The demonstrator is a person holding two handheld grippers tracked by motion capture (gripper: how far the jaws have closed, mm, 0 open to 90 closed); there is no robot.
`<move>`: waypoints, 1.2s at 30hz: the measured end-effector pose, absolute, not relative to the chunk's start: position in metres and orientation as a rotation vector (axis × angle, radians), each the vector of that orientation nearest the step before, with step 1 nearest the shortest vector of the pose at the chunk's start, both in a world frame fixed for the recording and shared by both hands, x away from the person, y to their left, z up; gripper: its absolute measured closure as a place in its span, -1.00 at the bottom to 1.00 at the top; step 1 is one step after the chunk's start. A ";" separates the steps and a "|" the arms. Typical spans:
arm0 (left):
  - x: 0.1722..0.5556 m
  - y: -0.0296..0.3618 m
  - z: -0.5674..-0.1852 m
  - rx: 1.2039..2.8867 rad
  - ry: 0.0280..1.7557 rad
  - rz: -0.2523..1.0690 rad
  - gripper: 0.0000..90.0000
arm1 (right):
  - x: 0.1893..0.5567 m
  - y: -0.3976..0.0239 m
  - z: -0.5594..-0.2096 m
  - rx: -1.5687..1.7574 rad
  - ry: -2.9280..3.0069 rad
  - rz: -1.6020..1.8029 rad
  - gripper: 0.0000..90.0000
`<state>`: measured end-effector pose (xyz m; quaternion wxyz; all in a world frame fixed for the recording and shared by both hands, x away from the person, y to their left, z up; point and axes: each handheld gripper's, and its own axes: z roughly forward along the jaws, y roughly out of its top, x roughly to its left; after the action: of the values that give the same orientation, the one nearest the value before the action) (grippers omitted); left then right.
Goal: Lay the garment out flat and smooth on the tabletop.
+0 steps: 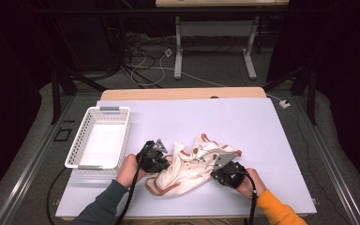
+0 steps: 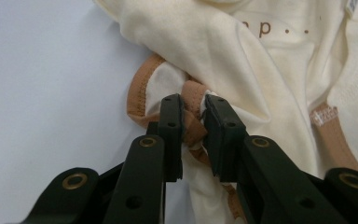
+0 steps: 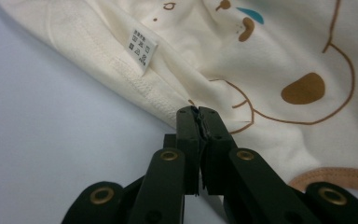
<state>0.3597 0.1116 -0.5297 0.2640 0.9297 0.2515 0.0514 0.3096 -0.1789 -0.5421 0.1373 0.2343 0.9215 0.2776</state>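
Observation:
A small cream garment (image 1: 187,171) with brown trim and a bear print lies crumpled near the front of the white table (image 1: 243,122). My left gripper (image 1: 165,164) is at its left side. In the left gripper view this gripper (image 2: 193,127) is shut on a fold of brown trim (image 2: 192,93) of the garment (image 2: 242,60). My right gripper (image 1: 214,173) is at the garment's right side. In the right gripper view it (image 3: 199,117) is shut on the edge of the cream cloth (image 3: 270,51), just below a white care label (image 3: 142,48).
A white slotted basket (image 1: 75,150) with nothing in it stands at the left of the table. Beyond the table's wooden far edge (image 1: 183,93) are cables and another table's legs on the floor. Bare table surface lies behind and to the right of the garment.

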 end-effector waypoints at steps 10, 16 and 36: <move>0.348 0.105 -0.528 2.594 0.603 0.086 0.71 | 0.316 -0.189 -0.540 0.715 2.602 0.763 0.96; 0.347 0.101 -0.523 2.588 0.598 0.081 0.43 | 0.319 -0.194 -0.540 0.758 2.562 0.727 0.95; 0.378 0.065 -0.534 2.584 0.583 0.133 0.31 | 0.322 -0.197 -0.539 0.777 2.521 0.711 0.95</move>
<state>0.3779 0.0652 -0.5339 0.2420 0.9453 0.2134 0.0486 0.3216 -0.1971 -0.5388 0.2032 0.2784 0.9034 0.2549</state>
